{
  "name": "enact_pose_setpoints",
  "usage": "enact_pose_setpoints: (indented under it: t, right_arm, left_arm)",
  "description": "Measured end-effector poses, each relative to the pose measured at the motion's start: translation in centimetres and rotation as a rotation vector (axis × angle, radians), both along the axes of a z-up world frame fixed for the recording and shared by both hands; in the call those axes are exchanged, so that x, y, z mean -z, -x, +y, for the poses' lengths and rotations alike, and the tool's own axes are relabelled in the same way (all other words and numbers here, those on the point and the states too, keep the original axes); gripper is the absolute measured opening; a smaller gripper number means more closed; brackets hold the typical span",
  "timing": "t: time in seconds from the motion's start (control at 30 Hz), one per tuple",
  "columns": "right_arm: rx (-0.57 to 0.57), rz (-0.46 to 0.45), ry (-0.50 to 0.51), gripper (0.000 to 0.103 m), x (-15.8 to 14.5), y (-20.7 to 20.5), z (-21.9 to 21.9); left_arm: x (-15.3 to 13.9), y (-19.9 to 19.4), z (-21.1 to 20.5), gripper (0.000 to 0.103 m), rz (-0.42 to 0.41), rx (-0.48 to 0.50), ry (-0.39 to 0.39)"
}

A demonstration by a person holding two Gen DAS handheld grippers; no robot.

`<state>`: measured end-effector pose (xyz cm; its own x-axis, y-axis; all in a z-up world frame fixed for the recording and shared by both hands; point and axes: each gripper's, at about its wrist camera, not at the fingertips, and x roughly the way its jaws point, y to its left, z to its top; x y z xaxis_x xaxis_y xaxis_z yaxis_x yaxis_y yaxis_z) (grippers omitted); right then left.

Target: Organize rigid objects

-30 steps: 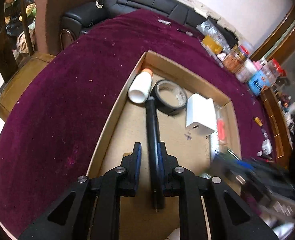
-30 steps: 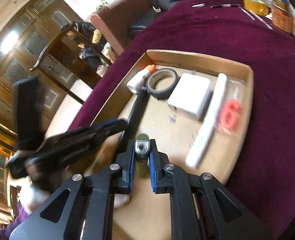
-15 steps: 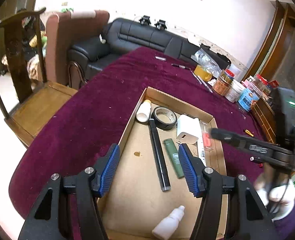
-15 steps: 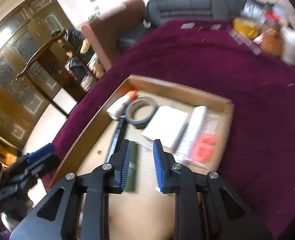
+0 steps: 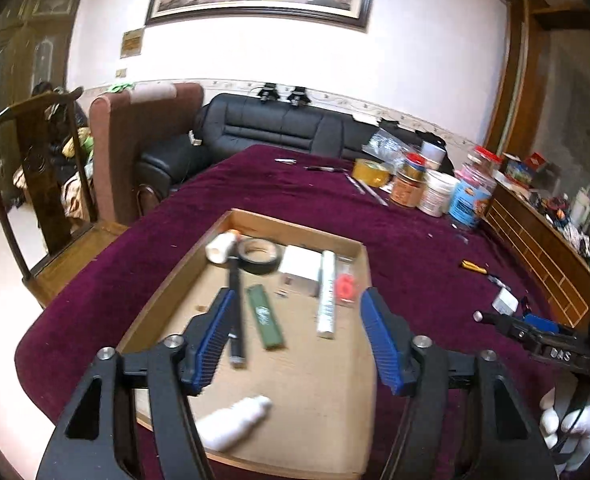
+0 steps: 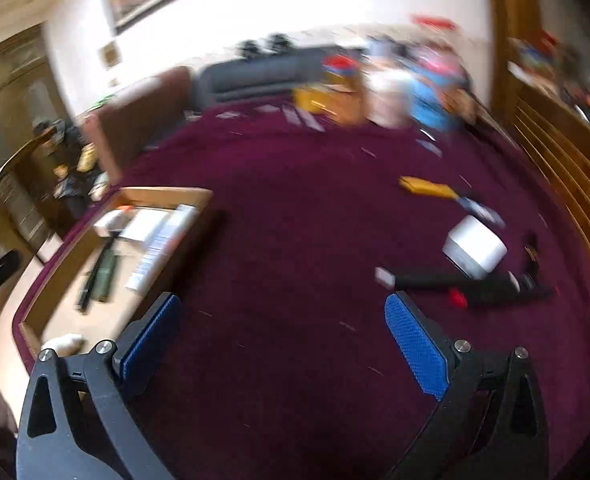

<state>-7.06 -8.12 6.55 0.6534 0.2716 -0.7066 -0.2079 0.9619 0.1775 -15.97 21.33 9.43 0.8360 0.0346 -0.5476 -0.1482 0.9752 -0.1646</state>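
Note:
A cardboard tray (image 5: 291, 227) on the purple cloth holds a black pen (image 5: 237, 312), a green lighter (image 5: 265, 316), a tape roll (image 5: 259, 257), a white charger (image 5: 301, 267), a white tube (image 5: 327, 294) and two white bottles (image 5: 235, 424). My left gripper (image 5: 297, 296) hangs above the tray, its jaws opening and gripping nothing. My right gripper (image 6: 283, 300) is over bare cloth right of the tray (image 6: 167, 196), its jaws opening wide with nothing between them. Ahead of it to the right lie a white round object (image 6: 475, 248) and a black stick (image 6: 475, 290). The right wrist view is blurred.
Jars, tubs and a yellow tape roll (image 5: 371, 172) crowd the table's far right. A yellow tool (image 6: 423, 186) lies on the cloth. A wooden chair (image 5: 35, 200) and a black sofa (image 5: 279, 128) stand beyond the table. A wooden cabinet (image 5: 535, 240) runs along the right.
The left gripper let go of the black pen, opened and drew back and up. The right gripper released the green lighter into the tray, opened wide and swung right over the cloth.

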Motion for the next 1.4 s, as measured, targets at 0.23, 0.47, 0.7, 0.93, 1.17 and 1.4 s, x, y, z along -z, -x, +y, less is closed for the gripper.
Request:
enact_pose_setpoints:
  t: [0.23,0.47,0.7,0.93,1.17,1.4]
  right_arm:
    - [0.159,-0.015,0.129,0.102,-2.2,-1.8,-5.5]
    - [0.241,-0.018,-0.038,0.102,-3.0,0.7,-11.0]
    - [0.196,-0.054,-0.081,0.102,0.3,0.5,-12.3]
    - [0.236,0.000,0.013,0.101,2.0,-1.1,-13.7]
    - [0.238,0.051,0.047,0.101,1.5,-6.3,-14.8]
    - [0.235,0.119,0.105,0.101,3.5,-11.3,-13.2]
  left_arm:
    - [-0.1,1.3,-4.5,0.061,0.061,0.058,-0.027]
    - [3.3,1.1,-7.0,0.061,0.189,0.111,0.049]
    - [5.5,1.9,-8.9,0.061,0.166,0.225,0.172]
    - [4.9,1.9,-9.3,0.061,0.160,0.268,0.133]
    - [6.1,1.8,-9.5,0.061,0.196,0.279,0.150]
    - [6.1,1.8,-9.8,0.061,0.199,0.291,0.133]
